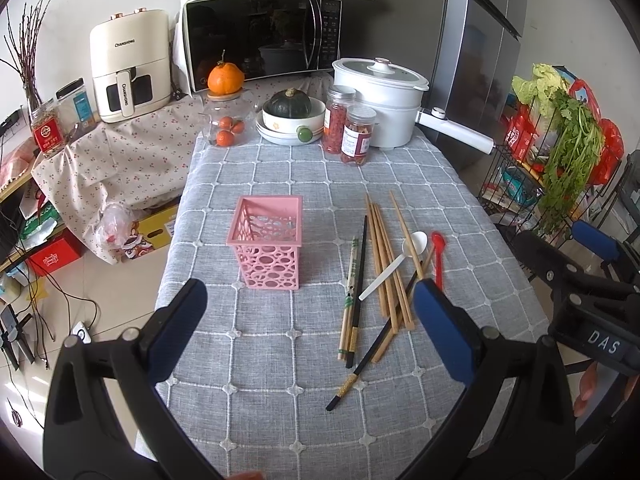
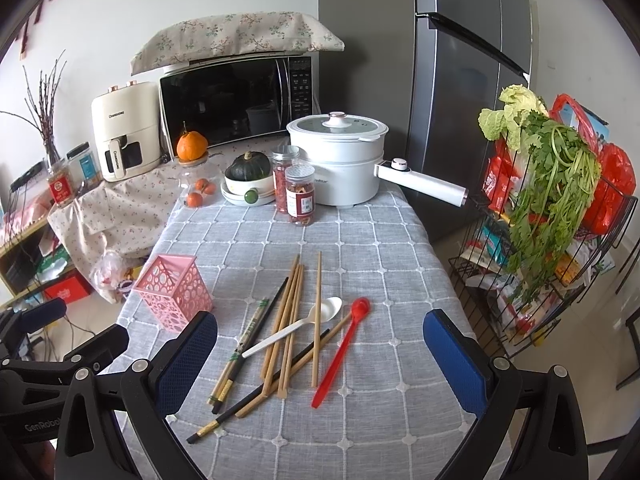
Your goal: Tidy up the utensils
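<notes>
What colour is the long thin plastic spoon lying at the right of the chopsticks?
Red: the long thin plastic spoon shows best in the right wrist view.

We see a table with a gray checked cloth [image 1: 280, 360]. On it stands a pink basket [image 1: 266, 240]. Beside it lie wooden chopsticks [image 1: 384, 256], black chopsticks [image 1: 358, 300], a white spoon [image 1: 394, 264] and a red spoon [image 2: 342, 352]. At the back stand a white pot [image 1: 380, 100], two jars [image 1: 350, 128] and a bowl [image 1: 290, 124].
</notes>
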`<control>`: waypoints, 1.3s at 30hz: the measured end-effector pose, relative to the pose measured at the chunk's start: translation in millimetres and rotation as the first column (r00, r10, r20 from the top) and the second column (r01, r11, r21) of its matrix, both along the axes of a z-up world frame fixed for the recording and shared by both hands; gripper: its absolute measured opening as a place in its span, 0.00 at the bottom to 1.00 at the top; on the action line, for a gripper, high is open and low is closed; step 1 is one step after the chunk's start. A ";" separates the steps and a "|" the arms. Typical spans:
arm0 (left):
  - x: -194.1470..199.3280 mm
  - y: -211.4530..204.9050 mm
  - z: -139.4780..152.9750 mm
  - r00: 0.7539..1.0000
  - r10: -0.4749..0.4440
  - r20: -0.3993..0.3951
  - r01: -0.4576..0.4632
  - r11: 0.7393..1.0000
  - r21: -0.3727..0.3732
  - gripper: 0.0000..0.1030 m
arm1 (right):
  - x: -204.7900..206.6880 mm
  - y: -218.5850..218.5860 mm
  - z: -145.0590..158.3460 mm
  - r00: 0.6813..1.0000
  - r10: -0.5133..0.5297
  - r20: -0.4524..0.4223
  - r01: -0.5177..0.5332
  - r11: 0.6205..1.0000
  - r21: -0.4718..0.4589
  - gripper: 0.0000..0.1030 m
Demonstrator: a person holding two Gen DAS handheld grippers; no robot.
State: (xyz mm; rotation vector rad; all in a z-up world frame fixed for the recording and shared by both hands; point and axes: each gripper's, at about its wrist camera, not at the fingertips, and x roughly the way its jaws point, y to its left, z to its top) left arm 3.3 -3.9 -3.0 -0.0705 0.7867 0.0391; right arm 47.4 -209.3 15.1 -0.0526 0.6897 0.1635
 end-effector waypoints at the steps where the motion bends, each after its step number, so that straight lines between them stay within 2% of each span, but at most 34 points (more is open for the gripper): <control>1: -0.3 -0.1 -0.1 1.000 -0.001 0.000 0.001 1.000 0.000 1.00 | 0.0 0.1 -0.3 1.000 0.000 0.000 0.000 1.000 0.001 1.00; 39: -0.7 -3.1 -2.6 1.000 -0.009 -0.004 0.009 1.000 0.000 1.00 | 0.3 1.1 -0.6 1.000 0.000 -0.005 0.000 1.000 0.002 1.00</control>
